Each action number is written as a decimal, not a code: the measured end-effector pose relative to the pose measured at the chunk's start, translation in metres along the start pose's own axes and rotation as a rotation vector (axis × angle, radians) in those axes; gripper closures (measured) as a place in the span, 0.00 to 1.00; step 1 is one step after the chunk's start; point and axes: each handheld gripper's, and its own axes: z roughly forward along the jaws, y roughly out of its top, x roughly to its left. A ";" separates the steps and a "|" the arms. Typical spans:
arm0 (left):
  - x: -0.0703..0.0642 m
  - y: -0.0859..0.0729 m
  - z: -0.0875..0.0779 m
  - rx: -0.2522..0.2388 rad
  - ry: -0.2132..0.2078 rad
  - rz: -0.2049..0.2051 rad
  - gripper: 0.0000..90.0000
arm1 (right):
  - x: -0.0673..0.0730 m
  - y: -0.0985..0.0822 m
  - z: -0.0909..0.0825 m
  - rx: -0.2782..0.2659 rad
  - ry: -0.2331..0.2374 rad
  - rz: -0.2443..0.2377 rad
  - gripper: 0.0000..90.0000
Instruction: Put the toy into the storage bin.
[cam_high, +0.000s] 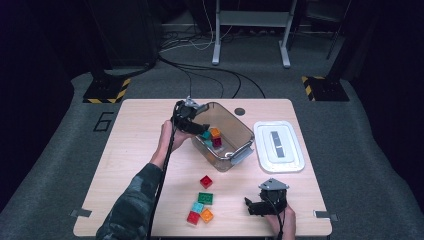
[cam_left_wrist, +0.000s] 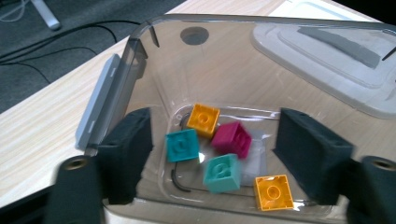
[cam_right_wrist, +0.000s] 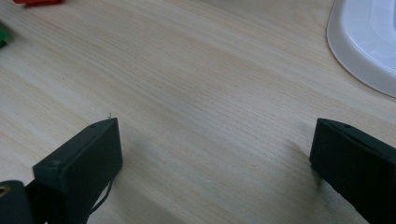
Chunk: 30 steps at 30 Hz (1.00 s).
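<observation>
A clear plastic bin (cam_high: 239, 126) stands mid-table with several toy bricks inside. In the left gripper view I see an orange brick (cam_left_wrist: 203, 119), a magenta one (cam_left_wrist: 232, 139), two teal ones (cam_left_wrist: 182, 145) and a second orange one (cam_left_wrist: 273, 192) on its floor. My left gripper (cam_high: 198, 128) hangs over the bin's left rim, open (cam_left_wrist: 212, 140), with nothing pressed between its pads. My right gripper (cam_high: 249, 205) rests near the table's front right, open (cam_right_wrist: 212, 154) over bare wood.
Loose bricks lie on the table in front of the bin: red (cam_high: 206, 181), green (cam_high: 205, 198), teal (cam_high: 198, 207), another red (cam_high: 193, 217) and orange (cam_high: 207, 215). The white lid (cam_high: 278, 146) lies to the right of the bin.
</observation>
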 end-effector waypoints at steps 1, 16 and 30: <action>0.000 -0.001 -0.002 0.000 -0.001 0.000 0.24 | 0.000 0.000 0.000 0.000 0.000 -0.001 0.02; -0.009 -0.028 -0.047 -0.044 0.008 0.024 0.16 | 0.000 0.000 0.000 0.002 0.003 -0.005 0.02; -0.027 -0.067 -0.072 -0.045 0.038 0.042 0.12 | 0.000 0.000 0.000 0.002 0.003 -0.006 0.01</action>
